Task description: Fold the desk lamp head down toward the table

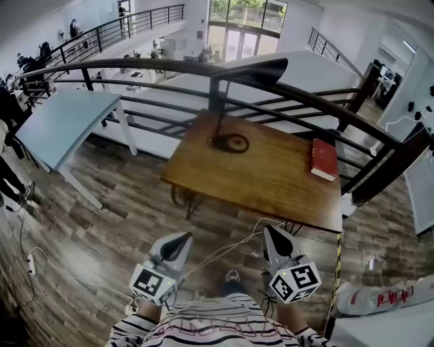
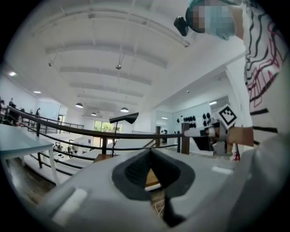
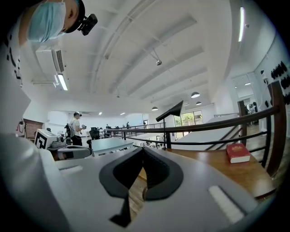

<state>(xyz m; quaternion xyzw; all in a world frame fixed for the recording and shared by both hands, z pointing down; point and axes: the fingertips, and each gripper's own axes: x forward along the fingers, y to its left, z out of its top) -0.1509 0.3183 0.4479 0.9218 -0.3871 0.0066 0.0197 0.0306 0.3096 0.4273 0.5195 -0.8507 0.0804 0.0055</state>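
bright, even daylight comes through the tall windows [image 1: 247,17] at the far end, helped by round ceiling lights [image 2: 124,109]. shadows are soft. the lamp [image 2: 124,118] reads as a dark silhouette. every view bends at the edges; the gripper views have black corners and blurred foregrounds.

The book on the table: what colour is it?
The book is red; the head view shows it best.

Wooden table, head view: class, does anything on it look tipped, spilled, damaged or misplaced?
Nothing stands out. On the table, the desk lamp stands upright near the far edge and the red book lies flat near the right edge; nothing is spilled.
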